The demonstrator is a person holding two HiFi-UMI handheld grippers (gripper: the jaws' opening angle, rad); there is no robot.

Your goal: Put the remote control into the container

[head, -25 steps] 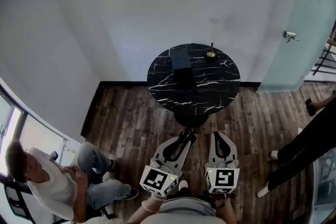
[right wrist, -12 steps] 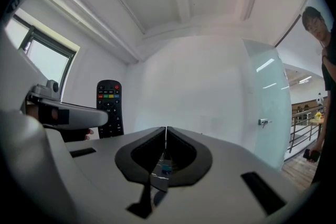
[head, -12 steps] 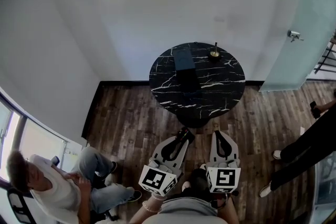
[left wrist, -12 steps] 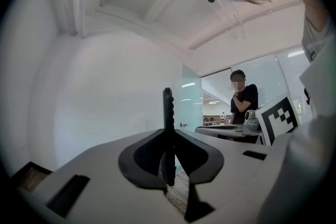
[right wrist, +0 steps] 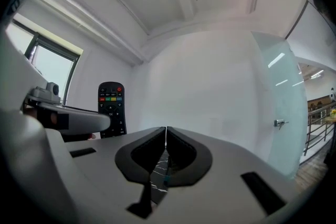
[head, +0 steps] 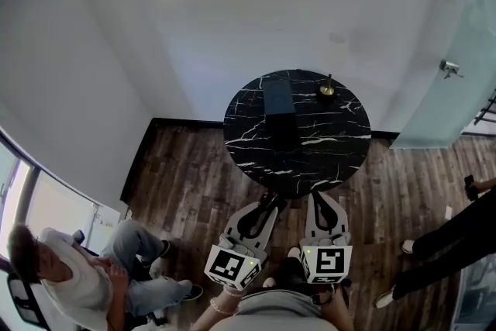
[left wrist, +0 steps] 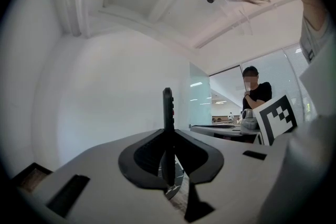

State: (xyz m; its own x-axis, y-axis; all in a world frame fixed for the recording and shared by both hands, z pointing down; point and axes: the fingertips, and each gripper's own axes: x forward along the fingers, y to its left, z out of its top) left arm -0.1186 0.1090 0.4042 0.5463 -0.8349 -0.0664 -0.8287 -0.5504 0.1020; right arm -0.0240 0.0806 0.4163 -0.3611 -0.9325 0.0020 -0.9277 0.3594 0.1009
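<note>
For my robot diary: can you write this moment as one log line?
left claw: shut on remote control | right claw: shut, empty | container: on black table | placing: not yet done

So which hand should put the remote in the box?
Left. The left gripper holds the remote upright between its fingers, while the right gripper has its fingers shut together, empty. The container sits on the table ahead, roughly in line with the left gripper.

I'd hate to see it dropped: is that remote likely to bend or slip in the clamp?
Probably stiff: the remote stands straight up from the left gripper without sagging. It may pivot, since only its lower end is pinched.
</note>
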